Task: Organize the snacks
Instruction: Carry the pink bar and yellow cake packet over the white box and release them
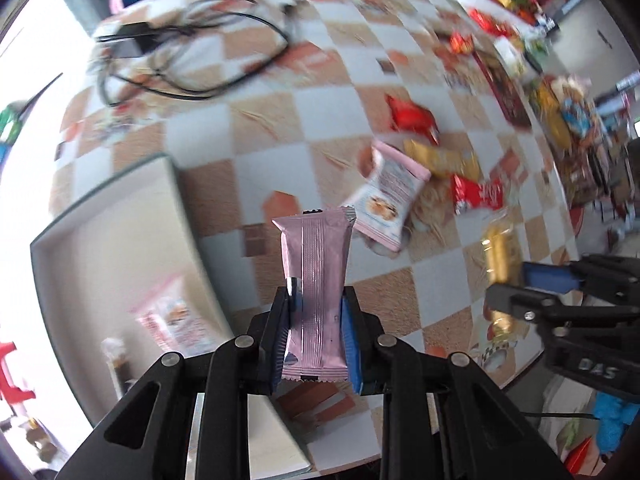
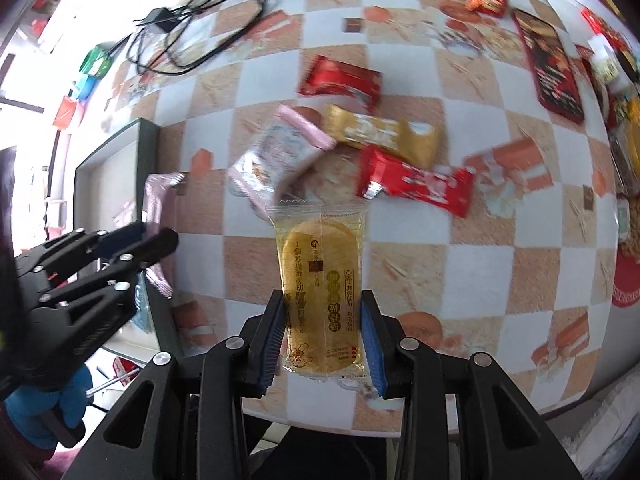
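Keep left gripper [image 1: 316,320] clamped on pink wafer bar [image 1: 314,272], right gripper [image 2: 324,336] clamped on yellow cake packet [image 2: 322,280], carry level to left tray [image 1: 120,216].

Left gripper [image 1: 316,320] clamps pink snack bar [image 1: 314,280].

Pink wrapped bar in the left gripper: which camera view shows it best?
The left wrist view. There the pink bar stands centred and sharp, its whole length visible, clamped between the left gripper pads. The right wrist view shows only part of it at the left edge, blurred, side-on and partly covered by that gripper's black fingers.
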